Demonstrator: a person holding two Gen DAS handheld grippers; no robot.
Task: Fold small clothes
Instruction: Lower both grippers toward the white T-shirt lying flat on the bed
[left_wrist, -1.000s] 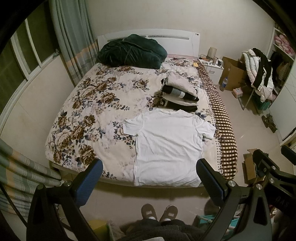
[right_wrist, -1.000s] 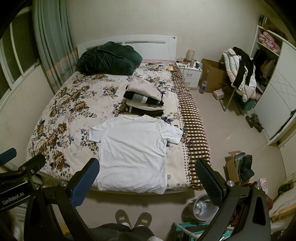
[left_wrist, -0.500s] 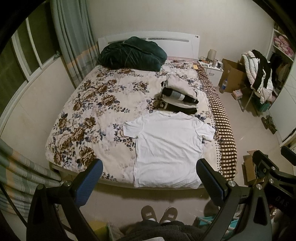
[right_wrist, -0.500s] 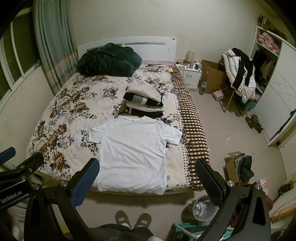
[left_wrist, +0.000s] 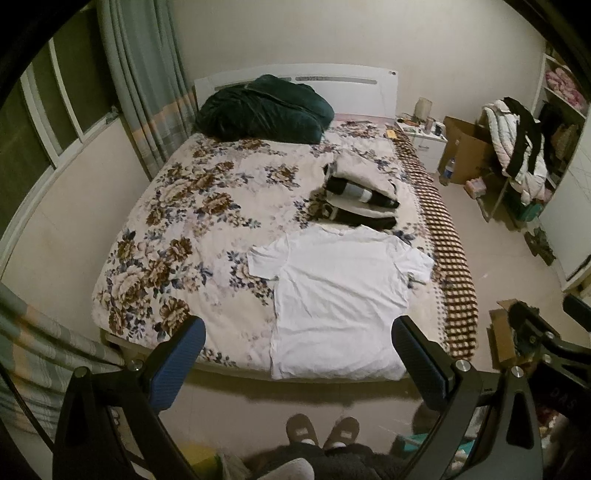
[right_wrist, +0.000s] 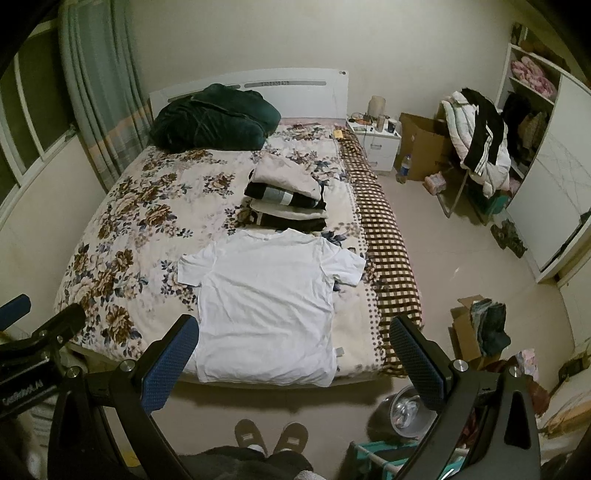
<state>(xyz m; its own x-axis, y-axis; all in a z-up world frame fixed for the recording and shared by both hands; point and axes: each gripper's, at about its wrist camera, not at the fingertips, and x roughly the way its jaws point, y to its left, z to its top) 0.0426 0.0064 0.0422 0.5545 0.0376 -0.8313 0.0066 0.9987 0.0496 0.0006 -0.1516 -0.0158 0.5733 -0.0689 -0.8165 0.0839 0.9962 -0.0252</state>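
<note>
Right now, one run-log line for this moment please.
stage: pre-fold | white T-shirt: flat, unfolded, at foot of bed | folded stack: beyond collar | left gripper: open, empty | right gripper: open, empty

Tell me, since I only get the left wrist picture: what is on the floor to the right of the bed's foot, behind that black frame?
Observer: An open cardboard box with dark clothes stuffed in it.
Operator: Anything nearer the slippers?
Observer: A shiny metal basin stands on the floor, to the right of the slippers.
Operator: Are the right fingers holding something?
Observer: No. The right fingers are wide apart and empty, in front of the hem of the shirt.
</note>
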